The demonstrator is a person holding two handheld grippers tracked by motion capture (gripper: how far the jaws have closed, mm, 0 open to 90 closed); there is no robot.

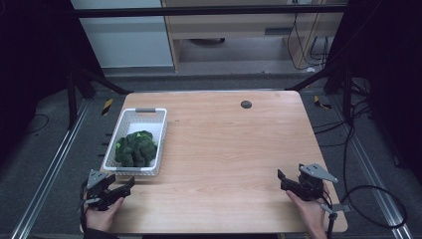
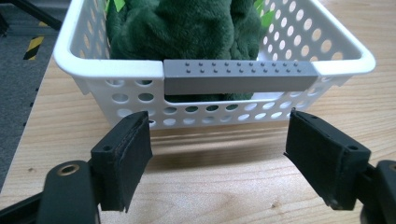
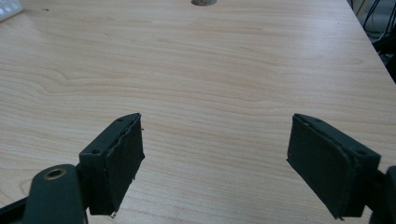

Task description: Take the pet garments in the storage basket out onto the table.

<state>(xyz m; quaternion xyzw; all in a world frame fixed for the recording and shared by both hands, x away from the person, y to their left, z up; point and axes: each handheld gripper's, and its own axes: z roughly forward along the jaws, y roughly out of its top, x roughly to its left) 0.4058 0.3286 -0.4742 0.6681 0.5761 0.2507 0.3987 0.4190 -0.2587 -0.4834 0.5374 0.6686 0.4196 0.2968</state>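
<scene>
A white perforated basket (image 1: 158, 130) stands on the left side of the wooden table and holds a dark green plush bundle (image 1: 136, 148). In the left gripper view its near wall (image 2: 219, 109) with a grey handle (image 2: 238, 75) fills the upper half, the green plush (image 2: 187, 23) behind it. My left gripper (image 1: 124, 185) hovers just in front of the basket's near end, jaws wide open and empty (image 2: 218, 156). My right gripper (image 1: 284, 180) is at the table's near right, open over bare wood (image 3: 215, 158).
A small dark round grommet (image 1: 246, 104) sits near the table's far edge, also at the top of the right gripper view (image 3: 203, 2). Black frame legs and cables lie on the floor around the table. A cable trails off the right gripper.
</scene>
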